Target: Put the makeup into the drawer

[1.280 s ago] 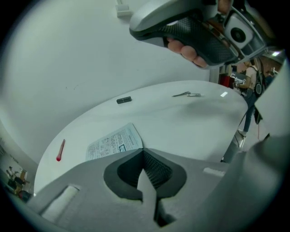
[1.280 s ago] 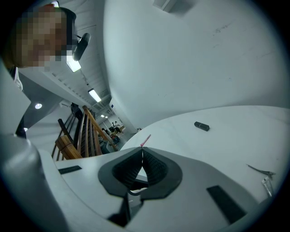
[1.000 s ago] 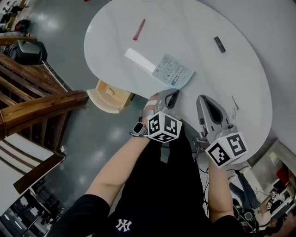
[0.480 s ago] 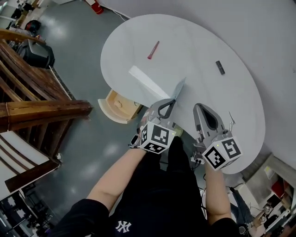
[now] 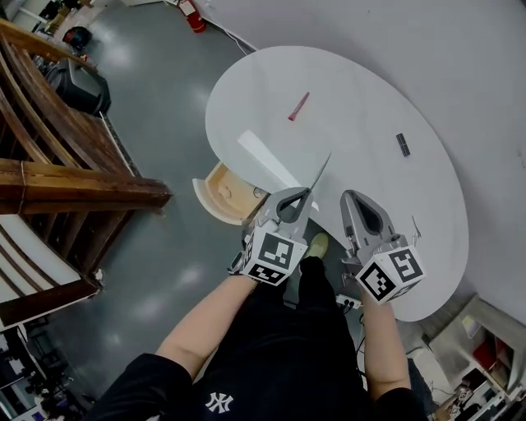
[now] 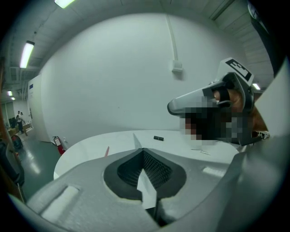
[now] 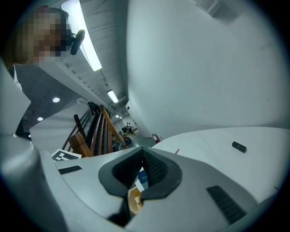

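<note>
You've lifted the flat pale packet [image 6: 146, 190] off the white table [image 5: 370, 123], left gripper [image 5: 307, 191] clamped on it, right gripper [image 5: 349, 196] closed and empty, open light-wood drawer [image 5: 215, 194] next.

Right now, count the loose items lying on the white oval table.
4: slim pink stick, far side; long white strip, left; small black tube, right; thin metal pin, near-right edge. More may be hidden.

A white oval table [image 5: 362, 90] is standing beside a pale wall [image 5: 444, 41] on a glossy grey floor [image 5: 156, 123]. A wooden stair railing [image 5: 82, 185] is running along the left, and a red fire extinguisher [image 5: 196, 16] is standing near the wall.
</note>
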{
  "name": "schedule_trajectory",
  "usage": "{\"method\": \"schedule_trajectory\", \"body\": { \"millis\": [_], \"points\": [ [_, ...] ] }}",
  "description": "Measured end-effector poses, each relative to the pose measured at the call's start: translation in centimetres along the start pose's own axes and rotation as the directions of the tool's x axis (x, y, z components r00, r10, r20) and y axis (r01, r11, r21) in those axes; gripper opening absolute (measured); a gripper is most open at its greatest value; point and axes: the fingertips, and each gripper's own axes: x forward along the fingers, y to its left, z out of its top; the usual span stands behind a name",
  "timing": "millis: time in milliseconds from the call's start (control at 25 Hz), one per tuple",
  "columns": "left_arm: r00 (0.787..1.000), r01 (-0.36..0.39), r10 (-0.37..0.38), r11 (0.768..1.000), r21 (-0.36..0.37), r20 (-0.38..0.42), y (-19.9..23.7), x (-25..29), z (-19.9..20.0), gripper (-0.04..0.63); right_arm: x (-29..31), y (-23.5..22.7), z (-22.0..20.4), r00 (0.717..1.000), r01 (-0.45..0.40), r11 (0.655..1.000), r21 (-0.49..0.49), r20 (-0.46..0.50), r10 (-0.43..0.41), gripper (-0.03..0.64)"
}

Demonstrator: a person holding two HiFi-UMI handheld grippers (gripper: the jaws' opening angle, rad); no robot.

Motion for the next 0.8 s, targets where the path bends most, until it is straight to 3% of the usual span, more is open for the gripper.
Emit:
{"method": "schedule_trajectory", "body": {
  "millis": [360, 800],
  "points": [
    [0.993, -0.116, 0.117, 0.992, -0.049, 0.013, 5.5, -6.0, -2.2, 0.008, 3.5, 6.0, -1.5, 0.996, -0.081, 0.996, -0.037, -0.034, 0.08, 0.014],
    [0.963, -0.268, 0.267, 0.956, -0.123, -0.026, 11.9, -11.5, -7.6, 0.008, 7.8, 12.4, -4.9, 0.98, -0.172, 0.984, -0.049, -0.109, 0.166, 0.014]
  ]
}}
